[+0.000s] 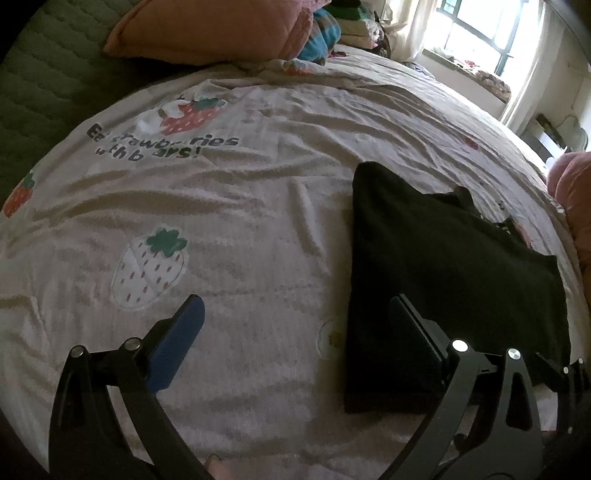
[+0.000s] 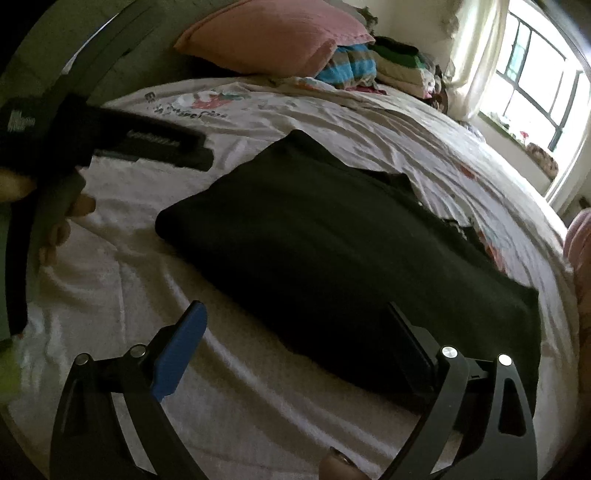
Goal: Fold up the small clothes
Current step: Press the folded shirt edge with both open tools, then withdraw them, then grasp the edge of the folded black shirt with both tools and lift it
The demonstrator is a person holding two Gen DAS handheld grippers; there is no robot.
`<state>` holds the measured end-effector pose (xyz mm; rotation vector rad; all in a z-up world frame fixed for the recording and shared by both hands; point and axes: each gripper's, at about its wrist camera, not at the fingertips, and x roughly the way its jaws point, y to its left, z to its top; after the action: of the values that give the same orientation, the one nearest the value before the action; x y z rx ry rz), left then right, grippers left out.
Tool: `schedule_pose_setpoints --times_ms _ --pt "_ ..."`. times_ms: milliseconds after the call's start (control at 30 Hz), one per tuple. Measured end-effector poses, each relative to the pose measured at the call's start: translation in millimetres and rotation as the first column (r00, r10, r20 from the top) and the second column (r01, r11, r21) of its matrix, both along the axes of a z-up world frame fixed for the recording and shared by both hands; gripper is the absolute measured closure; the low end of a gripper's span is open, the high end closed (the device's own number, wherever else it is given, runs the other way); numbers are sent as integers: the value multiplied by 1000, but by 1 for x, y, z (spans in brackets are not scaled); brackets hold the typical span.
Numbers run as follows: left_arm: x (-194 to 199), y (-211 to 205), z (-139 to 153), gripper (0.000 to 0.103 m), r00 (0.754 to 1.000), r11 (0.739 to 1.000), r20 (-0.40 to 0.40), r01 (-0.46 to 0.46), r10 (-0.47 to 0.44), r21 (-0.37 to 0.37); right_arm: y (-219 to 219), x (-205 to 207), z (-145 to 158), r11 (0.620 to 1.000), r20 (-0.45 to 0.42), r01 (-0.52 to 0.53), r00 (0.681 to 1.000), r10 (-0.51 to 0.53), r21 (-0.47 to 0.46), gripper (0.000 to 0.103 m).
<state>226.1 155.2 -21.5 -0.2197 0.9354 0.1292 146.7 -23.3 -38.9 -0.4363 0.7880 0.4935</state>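
A: Through the left wrist camera we are looking over the left tongs (image 1: 295, 325), and we are holding them spread wide with nothing between the fingers. The blue-padded finger (image 1: 177, 343) is hovering over bare bedspread (image 1: 258, 206); the other finger is sitting over the near edge of the black garment (image 1: 443, 266).

B: And we are seeing the black garment lying folded flat on the bedspread, to the right of the white strawberry print (image 1: 151, 269). Far beyond that print, a pink pillow (image 1: 214, 29) is resting at the head of the bed, with a pile of folded clothes (image 1: 354, 26) just beside it.

A: Through the right wrist camera we are holding the right tongs (image 2: 295, 332) wide open too, gripping nothing. One finger is hanging over the bedspread (image 2: 110, 258), the other over the near part of the black garment (image 2: 314, 251).

B: Left of the garment we are seeing the left tongs (image 2: 162, 146) reaching in above the bedspread, blurred, with a hand (image 2: 62, 218) on the handle. From this side we cannot tell how far apart they are standing.
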Motion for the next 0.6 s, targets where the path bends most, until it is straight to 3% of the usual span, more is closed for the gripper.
schedule_pose_setpoints --times_ms 333,600 --pt "25 5 -11 10 1000 1000 -19 -11 10 -15 33 11 -25 986 85 -47 995 61 -160 9" --pt "57 18 -18 10 999 998 -28 -42 40 -46 53 26 -34 971 150 -71 983 107 -226 8"
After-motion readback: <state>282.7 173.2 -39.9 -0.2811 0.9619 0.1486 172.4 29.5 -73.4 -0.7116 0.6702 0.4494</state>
